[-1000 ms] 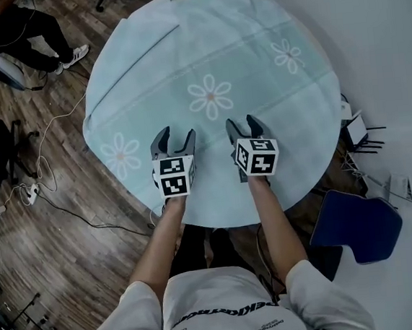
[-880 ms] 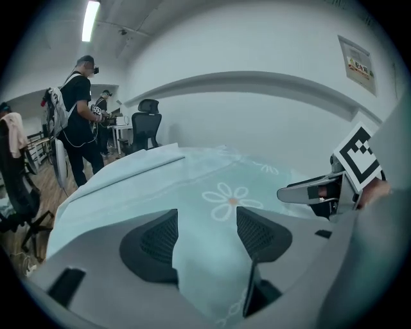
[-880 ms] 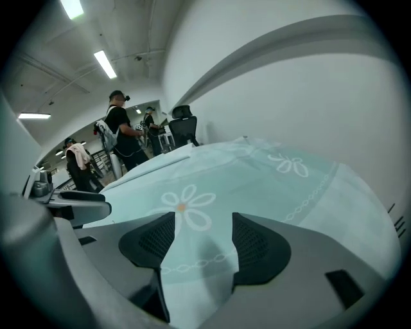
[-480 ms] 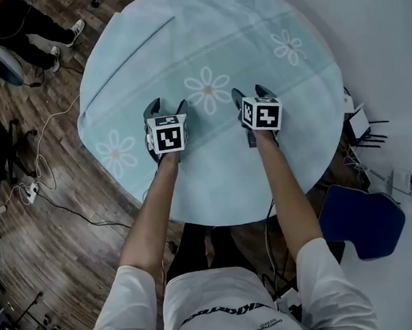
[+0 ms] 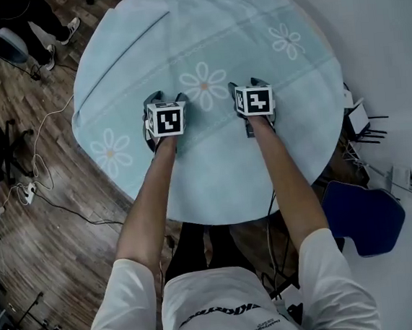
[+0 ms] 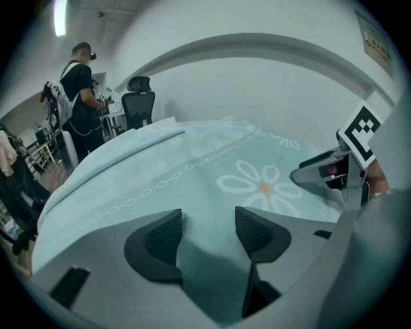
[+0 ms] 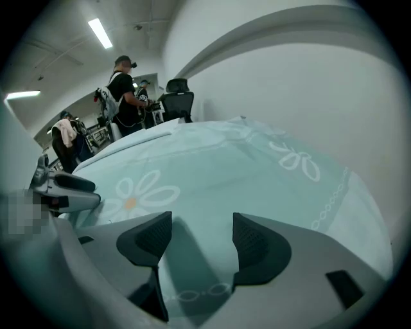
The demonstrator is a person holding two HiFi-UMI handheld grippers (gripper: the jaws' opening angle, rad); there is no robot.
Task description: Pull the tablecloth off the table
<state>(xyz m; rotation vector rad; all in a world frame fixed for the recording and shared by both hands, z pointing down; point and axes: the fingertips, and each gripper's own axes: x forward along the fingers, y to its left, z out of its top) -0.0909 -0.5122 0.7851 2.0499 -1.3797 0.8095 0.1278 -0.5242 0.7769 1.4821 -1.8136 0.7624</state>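
A pale teal tablecloth (image 5: 202, 45) with white daisy prints covers the round table, with a fold ridge along its far left. My left gripper (image 5: 166, 98) hovers low over the cloth just left of the central daisy (image 5: 204, 86). Its jaws stand apart and are closing, with only flat cloth (image 6: 192, 173) showing between the pads. My right gripper (image 5: 246, 84) sits just right of that daisy, open, with bare cloth (image 7: 212, 173) under its gap. In the left gripper view (image 6: 207, 222) the right gripper (image 6: 327, 173) shows at the right edge. The right gripper view (image 7: 200, 225) shows the left gripper (image 7: 64, 189) at the left.
Wooden floor with cables (image 5: 39, 162) lies left of the table. A blue chair seat (image 5: 363, 218) stands at the lower right, next to a white wall (image 5: 383, 49). A person (image 6: 80, 96) and an office chair (image 6: 140, 103) stand beyond the table's far side.
Both grippers moved forward, away from my body, from the near part of the cloth to either side of the central daisy. The cloth lies as before.
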